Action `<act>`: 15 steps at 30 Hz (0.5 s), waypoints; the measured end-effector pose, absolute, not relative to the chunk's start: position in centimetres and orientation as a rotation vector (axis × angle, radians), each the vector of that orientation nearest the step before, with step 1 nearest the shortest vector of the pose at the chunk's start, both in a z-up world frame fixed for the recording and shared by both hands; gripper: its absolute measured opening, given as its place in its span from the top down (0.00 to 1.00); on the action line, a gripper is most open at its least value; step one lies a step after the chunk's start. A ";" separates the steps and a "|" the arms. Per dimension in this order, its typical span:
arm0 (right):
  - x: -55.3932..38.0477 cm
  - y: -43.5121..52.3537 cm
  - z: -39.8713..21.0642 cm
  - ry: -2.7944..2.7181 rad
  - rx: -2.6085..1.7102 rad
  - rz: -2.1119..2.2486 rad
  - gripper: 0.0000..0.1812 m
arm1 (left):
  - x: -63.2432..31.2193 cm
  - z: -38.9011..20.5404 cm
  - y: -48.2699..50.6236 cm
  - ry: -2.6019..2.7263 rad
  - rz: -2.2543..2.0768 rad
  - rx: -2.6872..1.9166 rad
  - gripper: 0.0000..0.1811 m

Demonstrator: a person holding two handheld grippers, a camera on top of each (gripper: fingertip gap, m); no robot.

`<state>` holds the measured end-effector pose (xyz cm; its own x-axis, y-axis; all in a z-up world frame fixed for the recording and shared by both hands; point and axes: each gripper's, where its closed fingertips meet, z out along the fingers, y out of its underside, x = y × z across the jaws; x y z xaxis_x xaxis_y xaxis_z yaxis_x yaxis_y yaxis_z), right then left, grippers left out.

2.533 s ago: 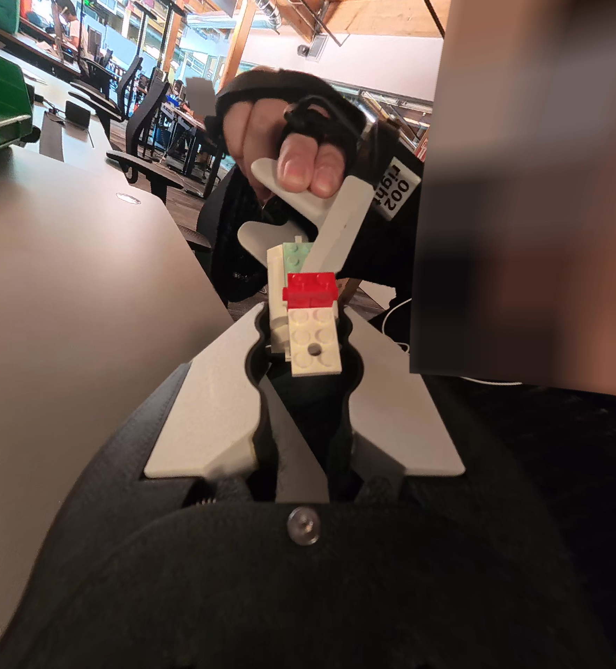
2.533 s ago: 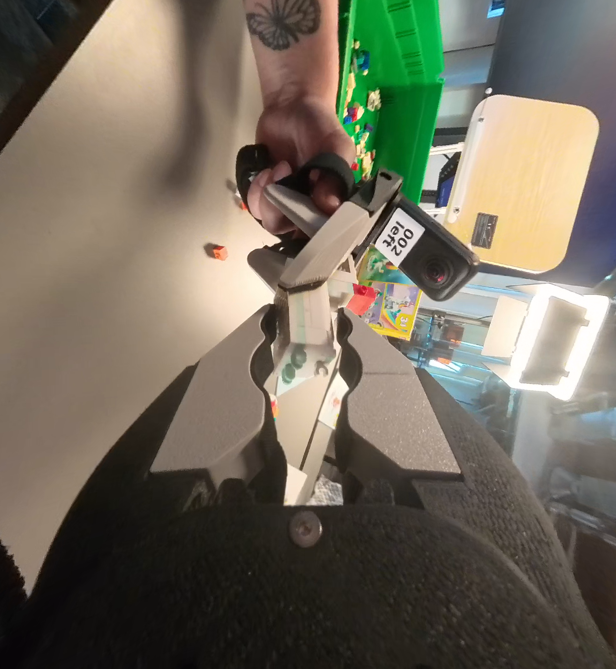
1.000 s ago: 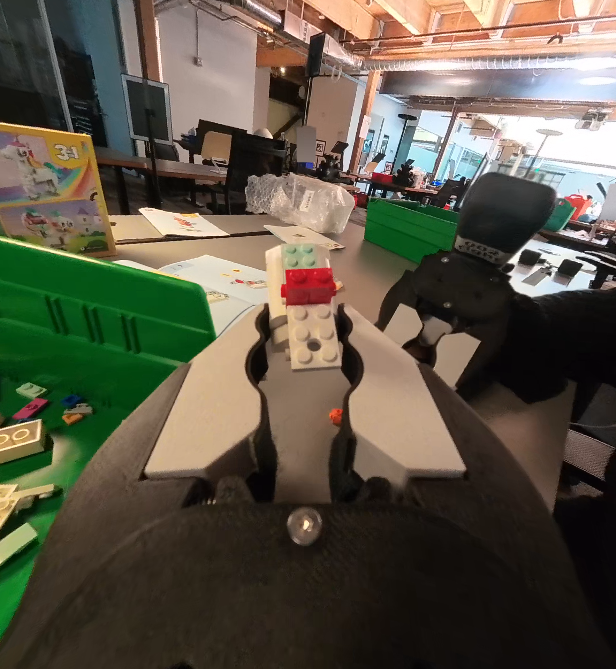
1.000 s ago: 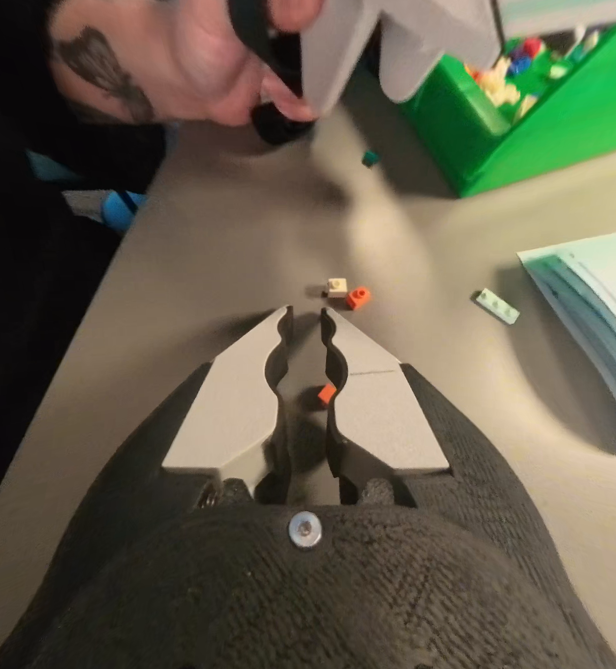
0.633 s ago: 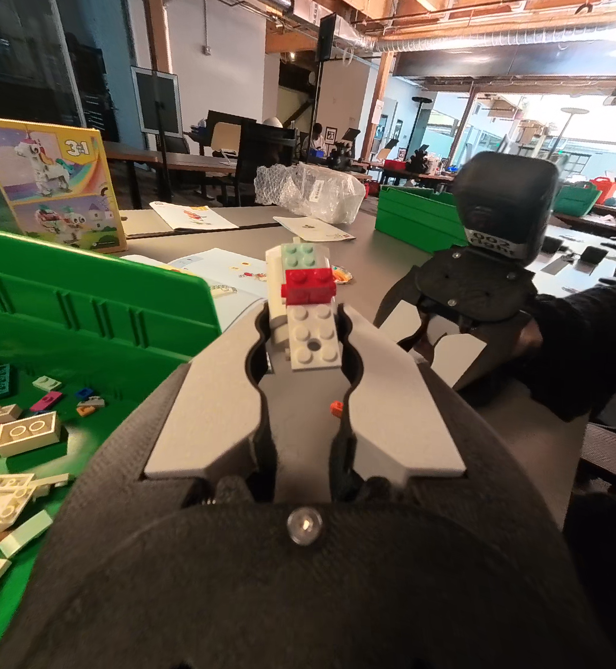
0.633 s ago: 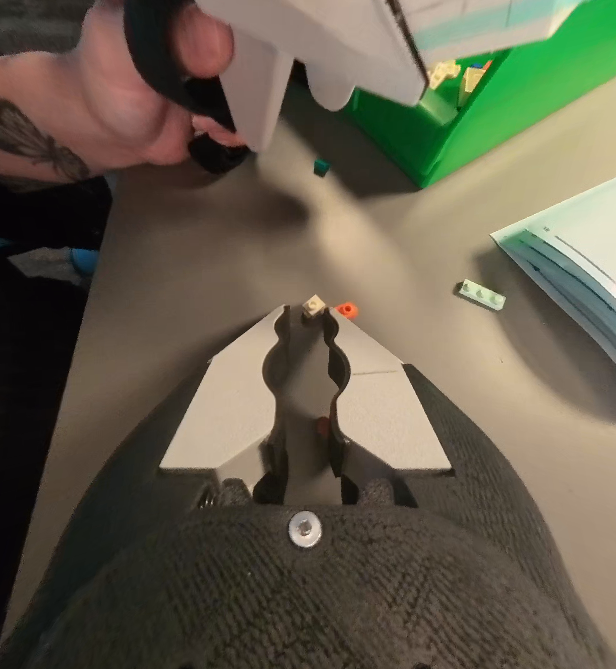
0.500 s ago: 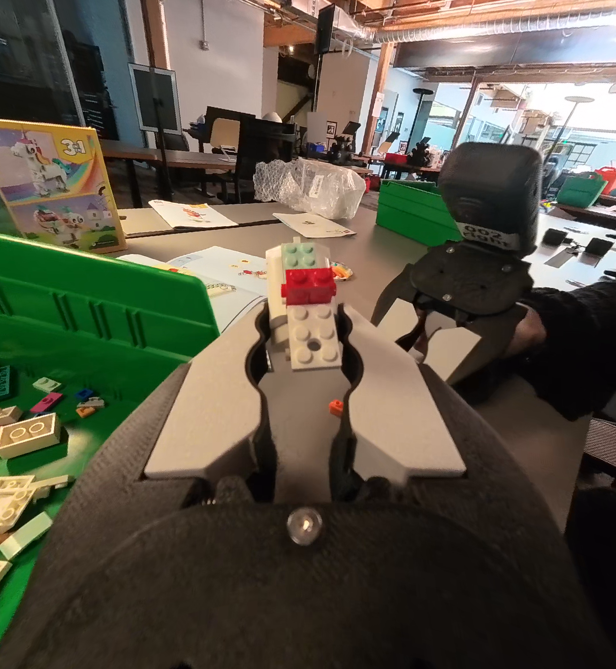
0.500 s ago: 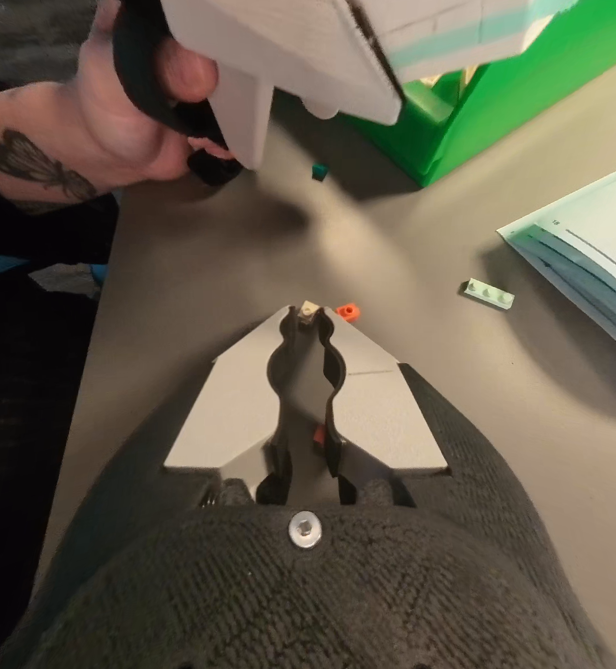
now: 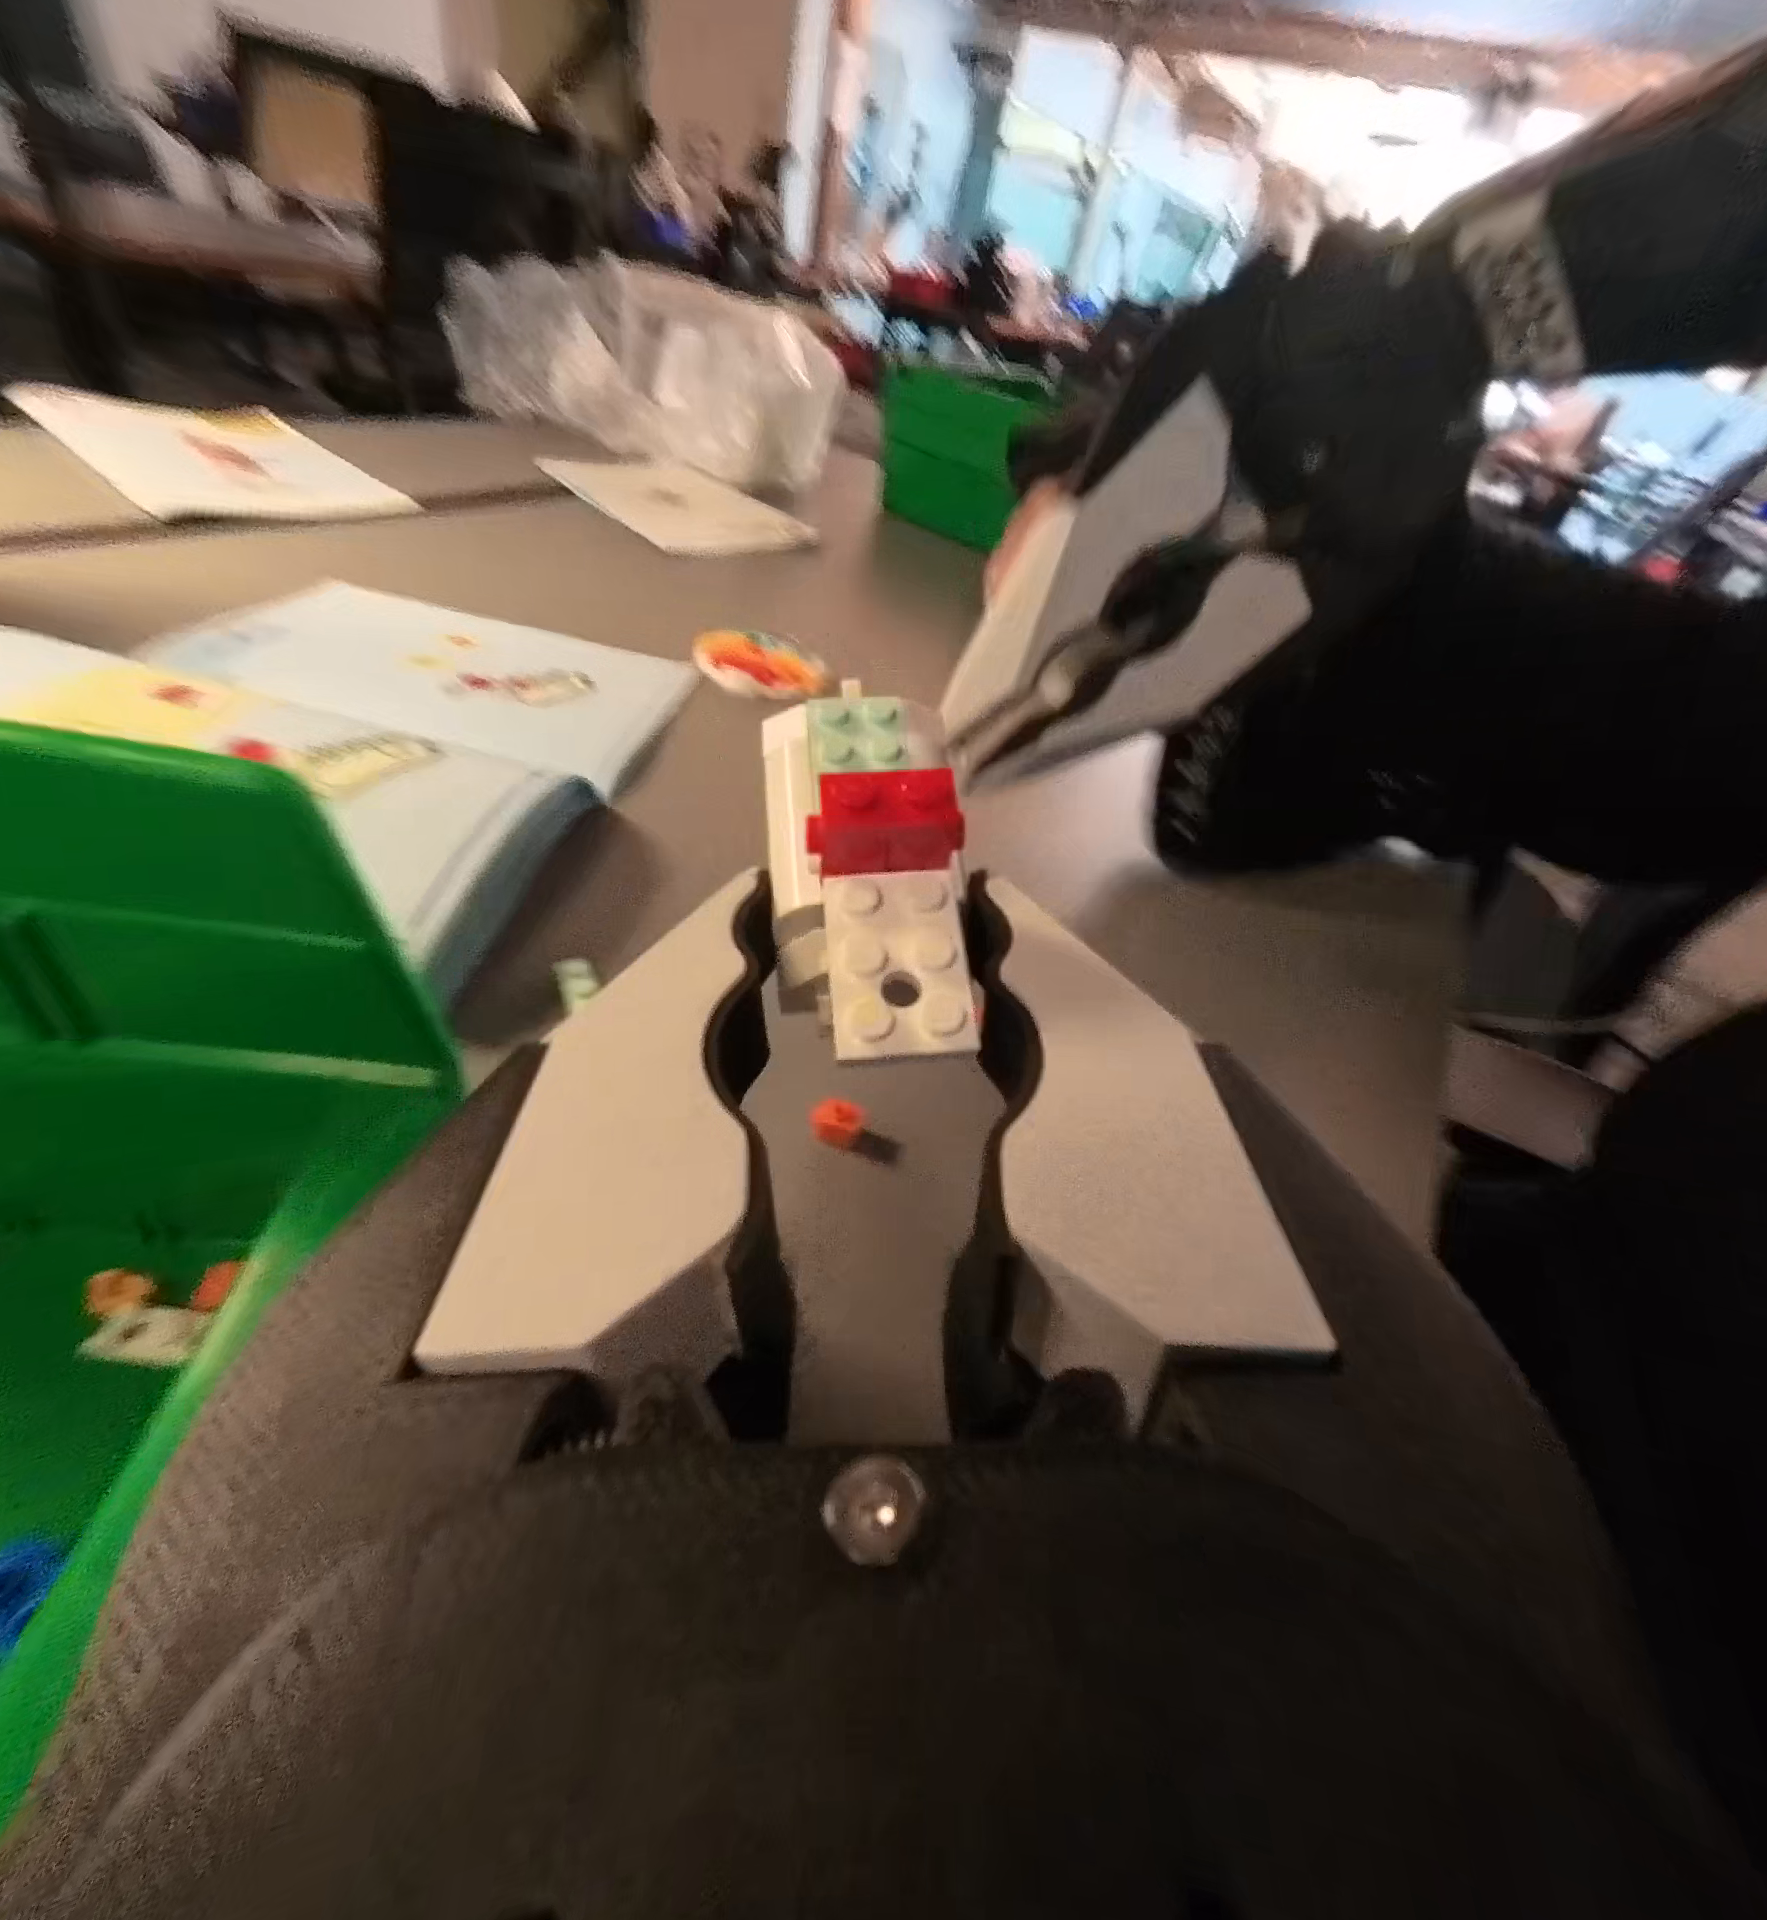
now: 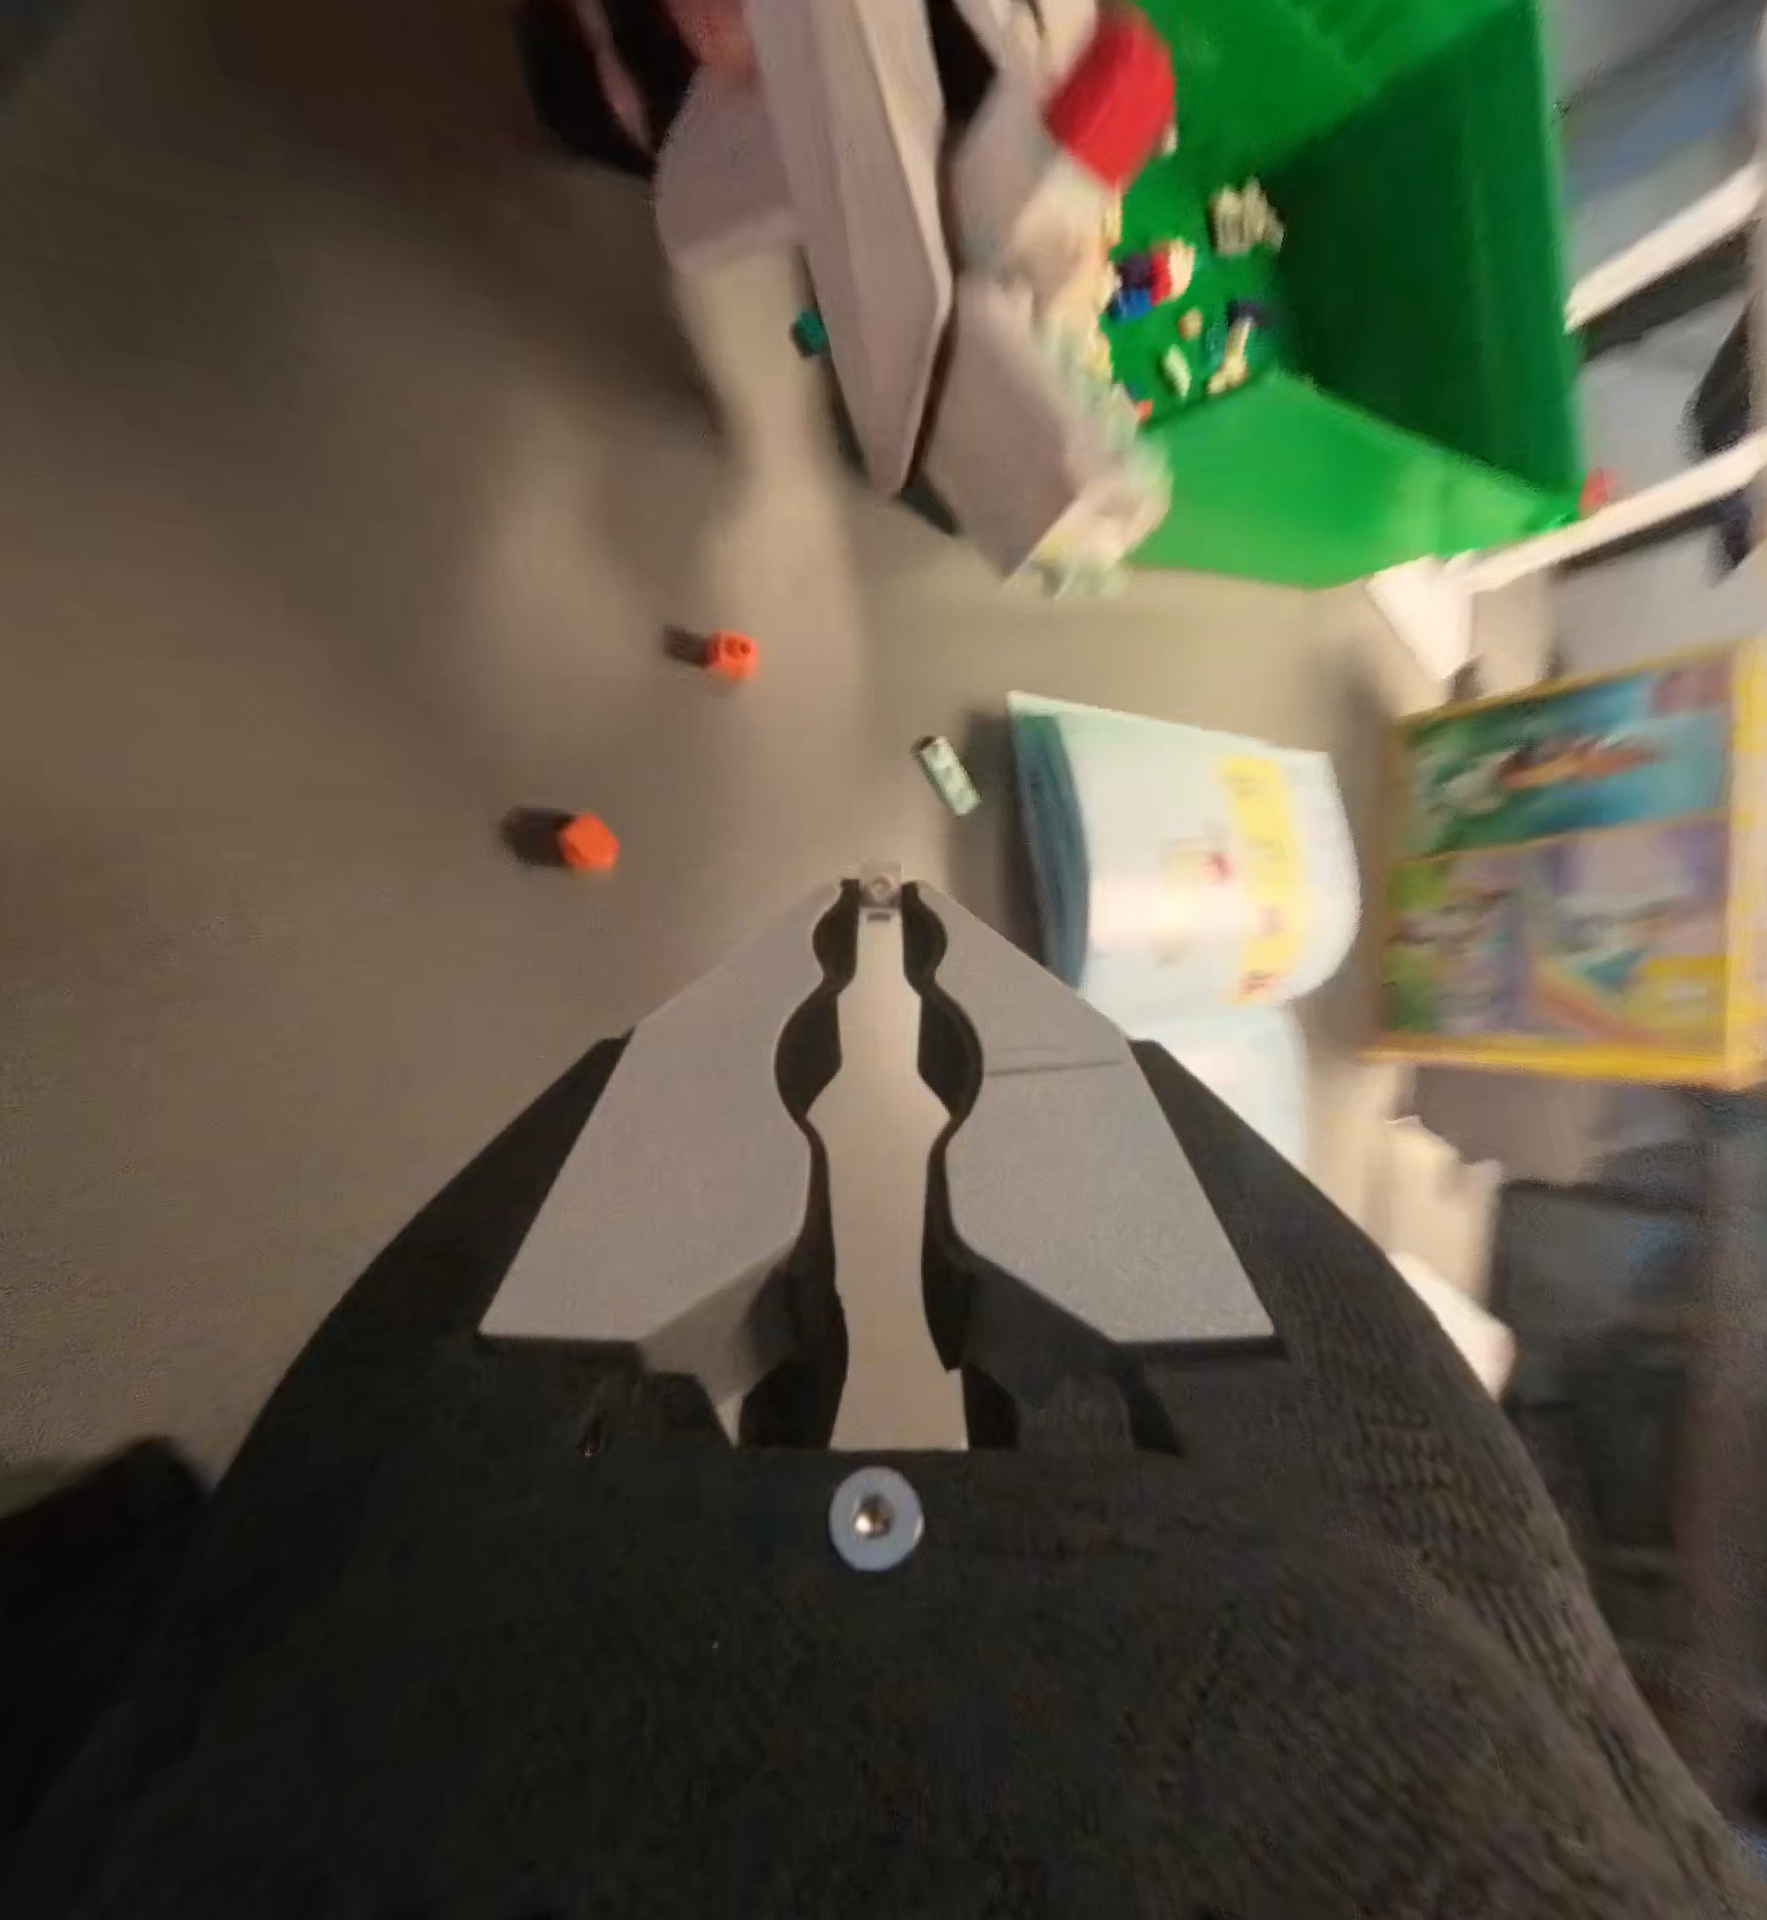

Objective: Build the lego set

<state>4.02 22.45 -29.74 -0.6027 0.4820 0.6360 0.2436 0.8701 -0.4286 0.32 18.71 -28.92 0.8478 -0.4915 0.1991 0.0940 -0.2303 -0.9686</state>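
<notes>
A partly built lego model (image 9: 863, 883), white with a red brick across its middle and a pale green plate at its far end, is clamped between the tips of the left gripper (image 9: 863, 925), held above the grey table (image 9: 1222, 935). The right gripper (image 10: 879, 896) is pinched on a tiny pale single-stud piece (image 10: 879, 891) at its very tips; in the left wrist view it appears farther off at the right, blurred.

On the table below lie two small orange pieces (image 10: 588, 840) and (image 10: 731, 655), well apart, and a pale green plate (image 10: 950, 774) just beside an open instruction booklet (image 10: 1201, 873). The booklet shows coloured pictures; nothing on it is legible through the blur. Beyond it stands the set's box (image 10: 1575, 862), yellow-edged with bright artwork.

A green bin (image 9: 131, 935) sits at the left and holds loose bricks in white, orange and blue. A second green bin (image 9: 946, 457) stands farther back, its contents unseen, near a clear crumpled plastic bag (image 9: 671, 395) and loose sheets of paper (image 9: 204, 462).
</notes>
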 end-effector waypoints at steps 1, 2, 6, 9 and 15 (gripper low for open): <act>4.4 22.1 -28.7 -2.245 -0.400 0.340 0.97 | 1.2 -29.4 18.6 0.354 -0.623 -1.762 0.80; 4.7 21.5 -27.8 -2.254 -0.291 0.320 0.97 | 2.3 -29.7 18.4 0.416 -0.693 -1.792 0.80; 5.8 19.4 -26.5 -2.366 -0.060 0.298 0.97 | 6.4 -31.5 17.3 0.715 -0.910 -1.991 0.80; 6.8 17.5 -27.5 -2.512 0.007 0.363 0.97 | 8.4 -31.9 16.2 0.889 -1.139 -2.097 0.80; 7.5 16.4 -28.5 -2.648 0.010 0.436 0.97 | 9.8 -31.3 15.0 1.063 -1.486 -2.107 0.80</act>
